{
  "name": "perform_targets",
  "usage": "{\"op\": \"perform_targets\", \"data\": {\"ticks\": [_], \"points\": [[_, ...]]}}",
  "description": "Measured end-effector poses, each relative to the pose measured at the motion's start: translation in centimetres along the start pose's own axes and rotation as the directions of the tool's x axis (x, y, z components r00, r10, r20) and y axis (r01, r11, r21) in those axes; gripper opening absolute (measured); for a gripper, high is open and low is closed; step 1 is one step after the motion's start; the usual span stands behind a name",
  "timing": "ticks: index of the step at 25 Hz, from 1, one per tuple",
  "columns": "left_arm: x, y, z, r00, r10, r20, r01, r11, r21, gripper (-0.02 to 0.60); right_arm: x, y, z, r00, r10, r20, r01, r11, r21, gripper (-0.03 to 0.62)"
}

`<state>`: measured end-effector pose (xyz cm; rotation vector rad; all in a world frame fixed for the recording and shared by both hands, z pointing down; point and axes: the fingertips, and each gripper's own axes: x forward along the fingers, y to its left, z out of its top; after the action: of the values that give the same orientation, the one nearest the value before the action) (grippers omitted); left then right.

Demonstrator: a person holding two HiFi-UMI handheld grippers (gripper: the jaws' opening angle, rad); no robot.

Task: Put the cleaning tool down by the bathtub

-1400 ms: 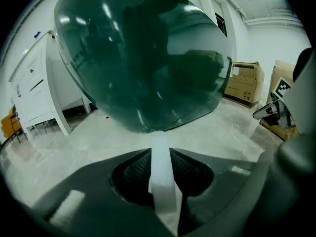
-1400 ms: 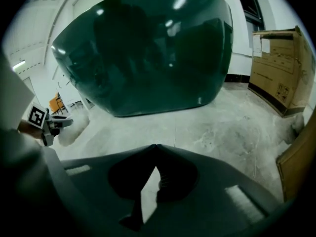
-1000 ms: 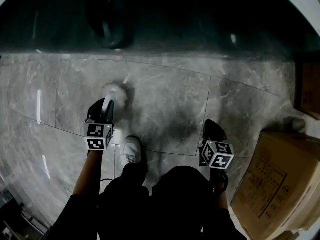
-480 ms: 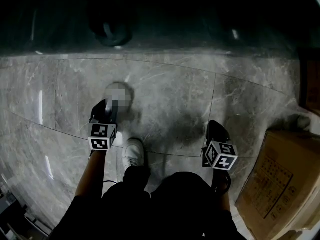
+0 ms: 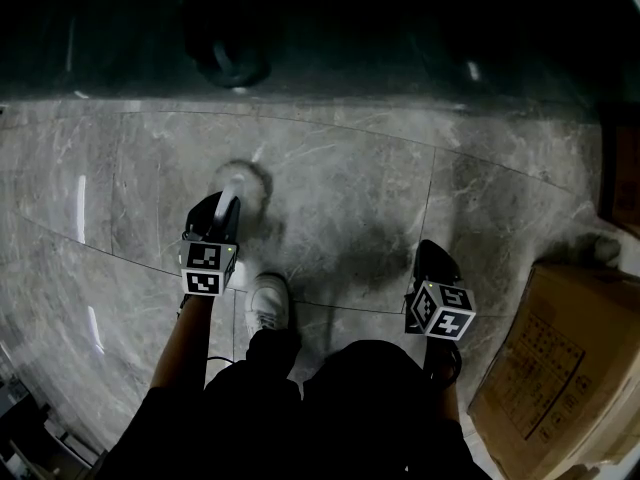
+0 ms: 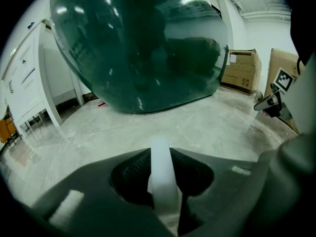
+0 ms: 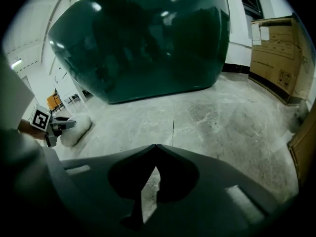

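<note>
The cleaning tool is a white brush with a fluffy head [image 5: 241,182] and a white handle [image 6: 163,180]. My left gripper [image 5: 223,214] is shut on that handle and holds it low over the marble floor. The head [image 7: 76,129] lies on or just above the floor, a short way in front of the dark green bathtub [image 5: 300,28]. The tub fills the upper part of the left gripper view [image 6: 143,43] and of the right gripper view [image 7: 143,43]. My right gripper [image 5: 432,259] is to the right, shut and with nothing in it, its tips meeting [image 7: 155,146].
Cardboard boxes [image 5: 560,368] stand at the right, and show in both gripper views [image 7: 276,48] [image 6: 242,70]. The person's white shoe [image 5: 267,303] is on the floor between the grippers. White furniture [image 6: 24,83] stands at the left of the tub.
The left gripper and the brush have shifted only slightly over the floor. The right gripper has stayed where it was.
</note>
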<state>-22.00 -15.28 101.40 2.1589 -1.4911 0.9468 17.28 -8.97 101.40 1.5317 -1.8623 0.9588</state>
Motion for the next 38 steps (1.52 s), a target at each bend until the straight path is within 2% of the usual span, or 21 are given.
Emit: {"op": "perform_targets", "data": {"ticks": [3, 5, 10, 13, 25, 32, 38], "points": [[0.0, -0.5, -0.4, 1.0, -0.016, -0.019, 0.016, 1.0, 0.01, 0.104, -0.1, -0.1, 0.0, 1.0, 0.001, 0.0, -0.001, 1.0, 0.004, 0.014], [0.0, -0.7, -0.5, 0.999, -0.028, -0.022, 0.028, 0.999, 0.016, 0.155, -0.1, -0.2, 0.0, 1.0, 0.001, 0.001, -0.001, 1.0, 0.006, 0.014], [-0.4, -1.0, -0.2, 0.999, -0.039, -0.012, 0.04, 0.999, 0.029, 0.23, -0.1, -0.3, 0.2, 1.0, 0.004, 0.009, -0.004, 1.0, 0.003, 0.014], [-0.7, -0.8, 0.1, 0.999, -0.036, -0.004, 0.036, 0.999, 0.027, 0.253, -0.1, -0.4, 0.3, 1.0, 0.006, 0.013, -0.006, 1.0, 0.006, 0.014], [-3.9, -0.3, 3.9, 0.995, 0.016, 0.103, -0.015, 1.0, -0.009, 0.264, -0.4, 0.4, 2.0, 0.998, 0.032, 0.055, -0.032, 0.999, 0.009, 0.014], [-4.9, -0.1, 5.2, 0.99, 0.042, 0.136, -0.041, 0.999, -0.013, 0.21, -0.7, 0.9, 2.1, 0.997, 0.039, 0.069, -0.04, 0.999, 0.017, 0.014], [-4.9, -0.7, 5.2, 0.99, 0.044, 0.133, -0.043, 0.999, -0.01, 0.053, -1.0, 0.9, 2.2, 0.996, 0.039, 0.078, -0.04, 0.999, 0.019, 0.014]]}}
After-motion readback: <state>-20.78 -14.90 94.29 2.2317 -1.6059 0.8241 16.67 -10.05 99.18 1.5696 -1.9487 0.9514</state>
